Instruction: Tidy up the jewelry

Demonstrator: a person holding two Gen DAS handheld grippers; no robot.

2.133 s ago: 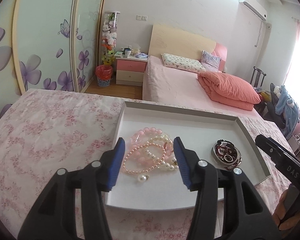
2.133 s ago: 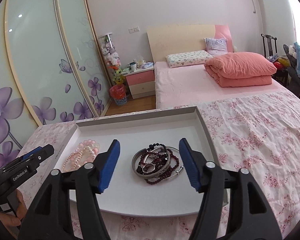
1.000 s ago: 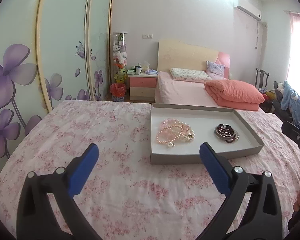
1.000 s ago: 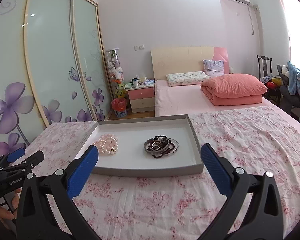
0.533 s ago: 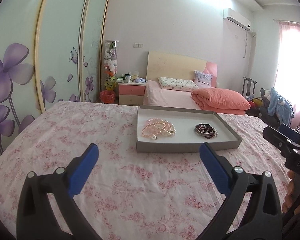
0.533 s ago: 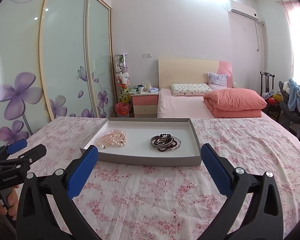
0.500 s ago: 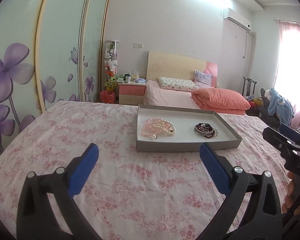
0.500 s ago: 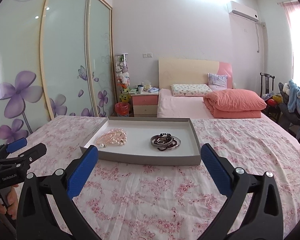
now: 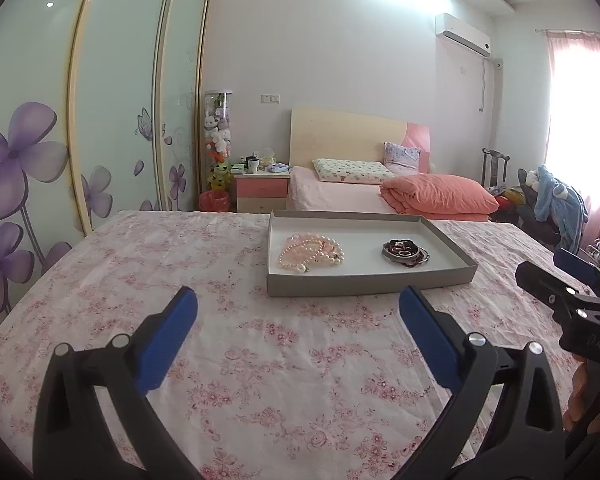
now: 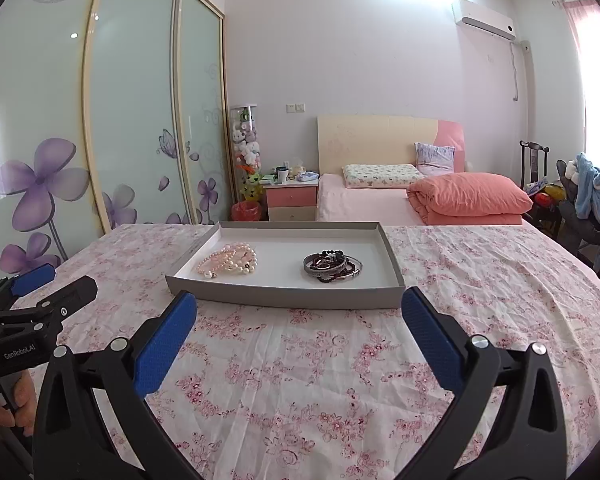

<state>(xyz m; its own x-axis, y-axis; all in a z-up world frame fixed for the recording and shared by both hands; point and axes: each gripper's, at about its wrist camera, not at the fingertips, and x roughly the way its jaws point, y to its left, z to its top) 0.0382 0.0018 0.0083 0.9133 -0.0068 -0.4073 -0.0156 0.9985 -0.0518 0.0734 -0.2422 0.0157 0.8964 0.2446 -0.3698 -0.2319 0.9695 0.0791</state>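
Observation:
A shallow grey tray (image 9: 364, 280) (image 10: 284, 294) sits on the floral tablecloth. In its left half lies a heap of pink and white pearl strands (image 9: 310, 254) (image 10: 230, 263). In its right half lies a pile of dark bracelets and metal bangles (image 9: 405, 251) (image 10: 332, 266). My left gripper (image 9: 298, 314) is open wide and empty, well short of the tray. My right gripper (image 10: 300, 314) is open wide and empty, just short of the tray's near wall. Each gripper shows at the edge of the other's view.
The table carries a pink floral cloth (image 10: 340, 380). Beyond it stand a pink bed (image 10: 400, 204) with a folded quilt, a nightstand (image 10: 292, 198), sliding wardrobe doors with purple flowers (image 10: 40, 184) on the left, and a chair with clothes (image 10: 592, 200) on the right.
Both grippers have opened from around the jewelry heaps and pulled back from the tray. The tray now lies farther ahead. In the last half second little has moved.

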